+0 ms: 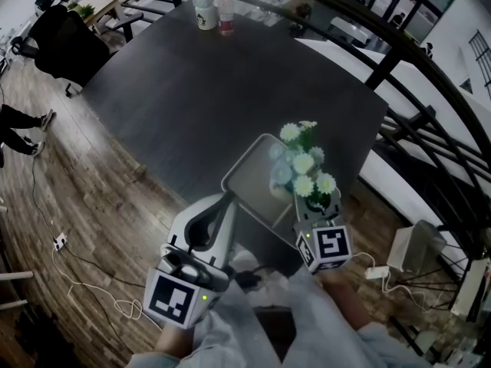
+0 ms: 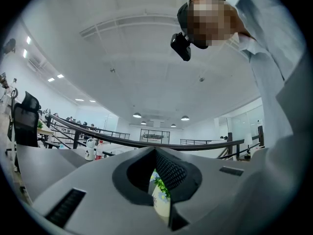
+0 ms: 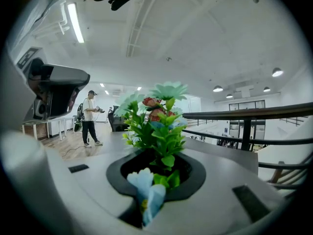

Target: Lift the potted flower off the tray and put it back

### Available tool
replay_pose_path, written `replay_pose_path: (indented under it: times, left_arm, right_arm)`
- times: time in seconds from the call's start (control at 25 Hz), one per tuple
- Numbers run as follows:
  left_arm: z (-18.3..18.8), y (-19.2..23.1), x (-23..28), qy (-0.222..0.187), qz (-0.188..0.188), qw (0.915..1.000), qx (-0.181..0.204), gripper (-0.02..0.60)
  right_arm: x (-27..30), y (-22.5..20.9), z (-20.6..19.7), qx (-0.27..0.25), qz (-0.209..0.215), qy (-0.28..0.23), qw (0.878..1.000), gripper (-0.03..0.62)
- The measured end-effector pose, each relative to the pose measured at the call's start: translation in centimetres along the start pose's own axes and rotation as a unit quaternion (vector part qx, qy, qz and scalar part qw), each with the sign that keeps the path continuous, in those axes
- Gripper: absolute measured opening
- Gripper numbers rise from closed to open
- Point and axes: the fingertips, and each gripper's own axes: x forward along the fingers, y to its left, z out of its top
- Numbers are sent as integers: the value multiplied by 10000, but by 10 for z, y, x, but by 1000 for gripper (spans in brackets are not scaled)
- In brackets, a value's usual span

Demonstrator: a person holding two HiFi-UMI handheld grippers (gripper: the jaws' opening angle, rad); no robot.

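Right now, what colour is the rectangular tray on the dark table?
The rectangular metal tray is reflective silver-grey; the head view shows it best.

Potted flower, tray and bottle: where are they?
potted flower (image 1: 304, 163): head view, on a white blossom.
tray (image 1: 248, 179): head view, on its bare floor.
bottle (image 1: 225, 15): head view, on its body.

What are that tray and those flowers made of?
The tray looks like metal with a semi-glossy finish: it faintly mirrors the flowers. Those seem artificial, fabric or plastic: stiff, uniform petals and waxy leaves, though that is not certain.
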Motion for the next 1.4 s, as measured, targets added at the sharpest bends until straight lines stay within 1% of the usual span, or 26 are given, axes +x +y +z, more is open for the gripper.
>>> replay_pose_path:
  times: [0.4, 0.76, 1.04, 1.4]
  left_arm:
    - [11, -2, 5, -127, -35, 9999, 92, -2]
    - [18, -2, 10, -256, -99, 9995, 153, -2]
    - [21, -2, 8, -302, -109, 9993, 188, -2]
    - [21, -2, 9, -303, -141, 9991, 255, -2]
  right_arm:
    - [-12, 0, 47, -61, 33, -387, 9992, 72]
    - [-22, 3, 74, -203, 27, -666, 9976, 71]
    - [-27, 5, 86, -189, 13, -784, 9967, 69]
    - [-28, 3, 85, -181, 16, -791, 9967, 67]
